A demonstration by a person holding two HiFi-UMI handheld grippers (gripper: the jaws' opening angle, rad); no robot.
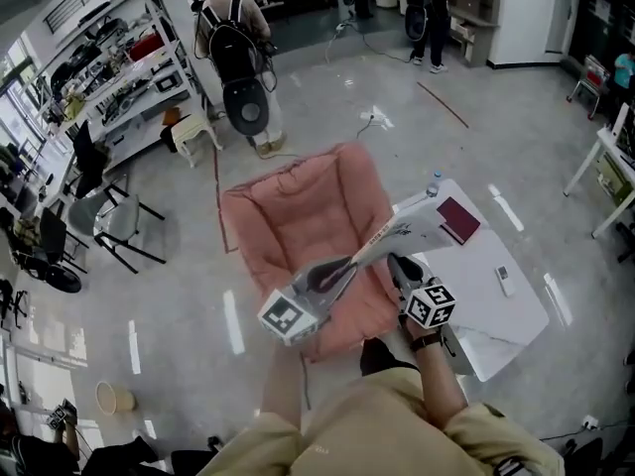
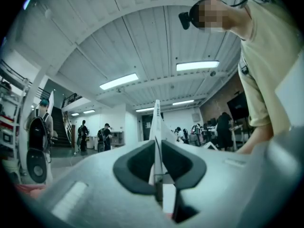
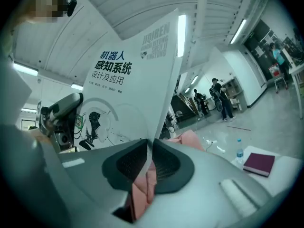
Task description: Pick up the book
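Just left of centre in the head view, the left claw [image 1: 347, 264] is clenched on the near edge of the book [image 1: 415, 228], which it sees edge-on. The book is held in the air above the pink chair [image 1: 288, 216], its long axis running toward the upper right (off the bench [image 1: 506, 310]). Just beside, the right claw [image 1: 399, 262] grasps the same near edge.

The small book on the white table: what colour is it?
Maroon; the small book shows best in the right gripper view.

Left claw [image 2: 156, 145] clamped on book [image 2: 156, 118], edge-on.
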